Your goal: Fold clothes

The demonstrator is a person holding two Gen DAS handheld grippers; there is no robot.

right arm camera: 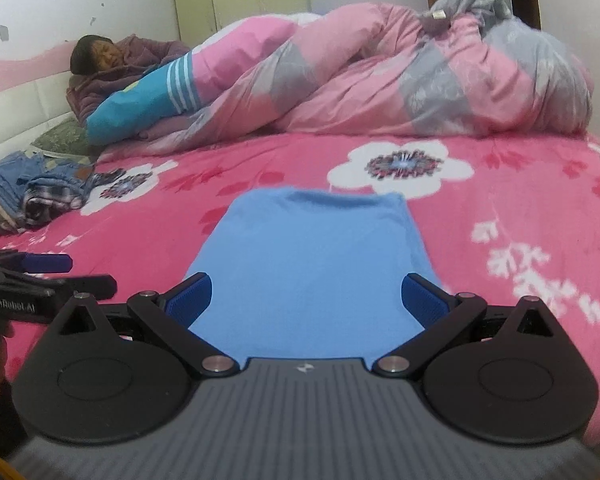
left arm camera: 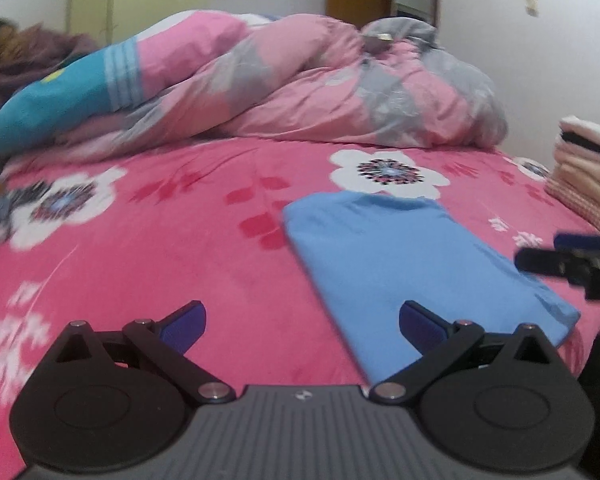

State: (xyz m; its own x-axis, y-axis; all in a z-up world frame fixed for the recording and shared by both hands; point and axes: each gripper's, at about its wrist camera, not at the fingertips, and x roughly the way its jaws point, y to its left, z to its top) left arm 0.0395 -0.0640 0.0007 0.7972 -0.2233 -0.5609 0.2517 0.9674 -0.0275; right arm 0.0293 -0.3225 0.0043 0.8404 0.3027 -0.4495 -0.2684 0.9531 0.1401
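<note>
The bed (right arm camera: pixel 520 184), in a pink flowered cover, carried a bunched pink-and-grey quilt (right arm camera: pixel 420 76) at its far side. A folded blue garment (right arm camera: pixel 312 248) lay flat on the cover nearer the camera. The right claw (right arm camera: pixel 306 298) gaped wide over its near edge; the left claw (left arm camera: pixel 302 322) gaped wide, empty, beside it.

Both wrist views low, near, facing across bed (left arm camera: pixel 160 248), sharing blue garment (right arm camera: pixel 312 264)
</note>
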